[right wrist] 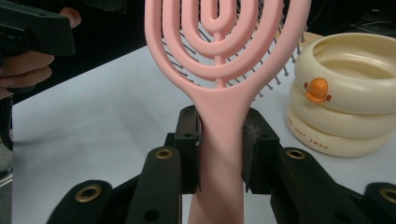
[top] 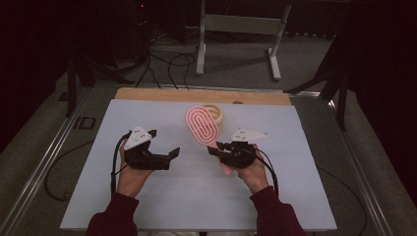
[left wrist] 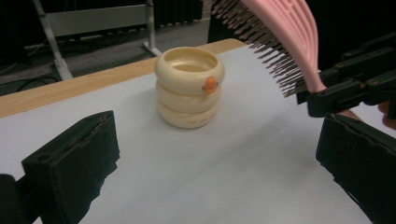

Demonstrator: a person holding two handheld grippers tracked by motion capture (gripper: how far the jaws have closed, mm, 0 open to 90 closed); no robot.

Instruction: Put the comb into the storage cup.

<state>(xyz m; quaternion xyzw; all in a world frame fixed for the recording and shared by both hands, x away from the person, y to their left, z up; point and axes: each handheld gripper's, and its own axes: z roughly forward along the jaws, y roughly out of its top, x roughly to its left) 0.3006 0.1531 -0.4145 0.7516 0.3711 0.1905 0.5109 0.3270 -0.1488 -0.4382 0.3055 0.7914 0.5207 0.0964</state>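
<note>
A pink hairbrush [top: 201, 125] with a looped open head is lifted above the white table, its bristles turned toward the far side. My right gripper [right wrist: 221, 142] is shut on the brush's handle [right wrist: 219, 154], both pads pressed against its sides. Just behind the brush stands a cream ringed cup [top: 216, 113] with an orange duck mark [right wrist: 317, 90]; the cup [left wrist: 188, 87] sits upright on the sheet. My left gripper [top: 163, 142] is held at the left of the brush, open, with nothing between its wide-set jaws. The brush head [left wrist: 285, 35] and the right gripper show at the right of the left gripper view.
A white sheet [top: 162, 196] covers the table, with a strip of bare wood [top: 162, 93] along the far edge. Beyond it are a metal stand [top: 241, 29] and cables on the grey floor. Metal rails run along both sides of the table.
</note>
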